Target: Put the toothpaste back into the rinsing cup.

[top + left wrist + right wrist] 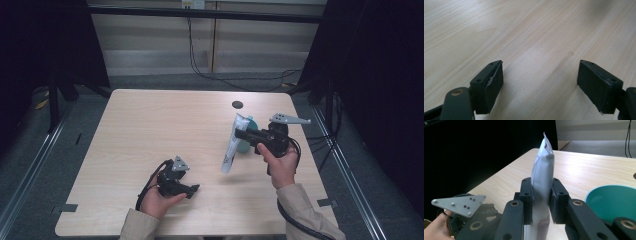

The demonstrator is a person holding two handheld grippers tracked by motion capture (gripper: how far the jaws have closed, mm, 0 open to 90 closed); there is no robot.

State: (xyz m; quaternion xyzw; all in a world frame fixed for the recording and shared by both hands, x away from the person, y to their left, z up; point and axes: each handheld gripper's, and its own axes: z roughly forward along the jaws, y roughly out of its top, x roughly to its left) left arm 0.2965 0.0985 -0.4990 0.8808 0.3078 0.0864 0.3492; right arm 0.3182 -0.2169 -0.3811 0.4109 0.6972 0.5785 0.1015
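Your right gripper (243, 134) clamps the white pouch (233, 143) beside the teal bowl (614, 201); left gripper (540, 82) gapes empty. Tilt slowly, steadily over the bowl.

Behind the pouch (231, 145), bowl (245, 145) mostly hidden, only a teal sliver showing in the high view; in the right gripper view, bowl (614, 202) cut off by the right edge and pouch (541, 187) base cut off below; print on the pouch too small to read; dark spot (237, 104) beyond the pouch too small to identify.
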